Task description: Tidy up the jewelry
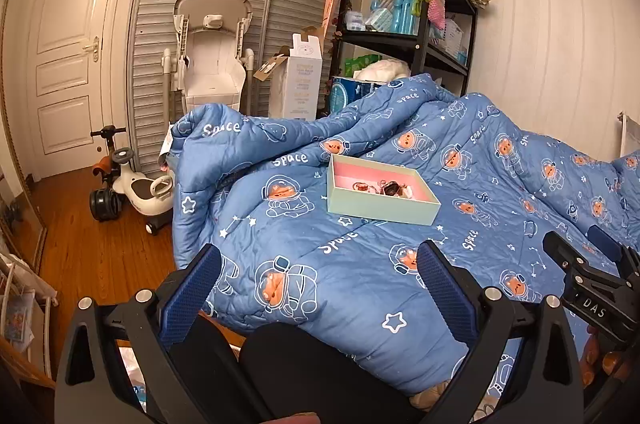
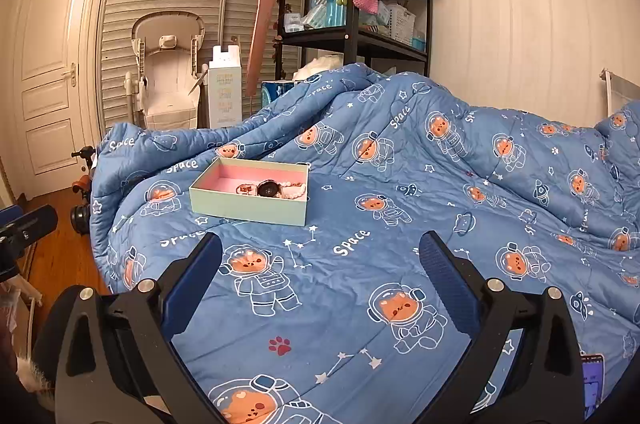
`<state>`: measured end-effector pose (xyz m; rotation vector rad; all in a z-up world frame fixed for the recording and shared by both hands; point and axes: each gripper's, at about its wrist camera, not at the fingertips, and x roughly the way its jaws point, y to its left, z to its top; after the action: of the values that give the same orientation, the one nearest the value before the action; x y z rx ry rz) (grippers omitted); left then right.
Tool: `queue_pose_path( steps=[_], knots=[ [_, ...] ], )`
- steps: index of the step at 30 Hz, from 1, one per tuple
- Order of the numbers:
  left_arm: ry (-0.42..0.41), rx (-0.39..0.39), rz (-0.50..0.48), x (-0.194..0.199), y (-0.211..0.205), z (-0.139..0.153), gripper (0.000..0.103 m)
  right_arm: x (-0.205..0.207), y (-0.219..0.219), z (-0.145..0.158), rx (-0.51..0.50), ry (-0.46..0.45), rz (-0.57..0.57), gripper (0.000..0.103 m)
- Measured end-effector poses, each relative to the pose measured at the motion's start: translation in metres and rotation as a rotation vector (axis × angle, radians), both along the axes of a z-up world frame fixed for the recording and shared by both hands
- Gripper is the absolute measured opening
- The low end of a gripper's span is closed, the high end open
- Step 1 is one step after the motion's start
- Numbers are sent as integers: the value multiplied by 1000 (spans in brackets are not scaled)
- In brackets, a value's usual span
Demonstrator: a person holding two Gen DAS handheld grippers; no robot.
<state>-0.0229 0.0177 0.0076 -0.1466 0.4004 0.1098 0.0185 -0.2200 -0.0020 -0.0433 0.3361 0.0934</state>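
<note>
A pale green box (image 1: 380, 206) with a pink lining sits on the blue space-print quilt (image 1: 352, 284). It also shows in the right wrist view (image 2: 248, 210). Inside lie a round dark watch (image 2: 267, 189), a rose-gold piece (image 2: 245, 189) and a pale bead strand (image 2: 294, 192). My left gripper (image 1: 318, 264) is open and empty, well short of the box. My right gripper (image 2: 320, 252) is open and empty, with the box ahead to its left. The right gripper's tips show at the right edge of the left wrist view (image 1: 584, 248).
A black shelf rack (image 1: 416, 24) with bottles and knitted toys stands behind the bed. A folded high chair (image 1: 212, 60), a white carton (image 1: 298, 80) and a ride-on toy (image 1: 128, 184) stand on the wood floor at left. A phone (image 2: 592, 384) lies at the lower right.
</note>
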Motion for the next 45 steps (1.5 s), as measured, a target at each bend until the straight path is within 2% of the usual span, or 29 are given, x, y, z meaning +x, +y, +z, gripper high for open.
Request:
queue_pose_path(
  steps=[45],
  knots=[
    [-3,2,-27,0,-6,-1,96,-4,4,1,-5,-8,27,97]
  ],
)
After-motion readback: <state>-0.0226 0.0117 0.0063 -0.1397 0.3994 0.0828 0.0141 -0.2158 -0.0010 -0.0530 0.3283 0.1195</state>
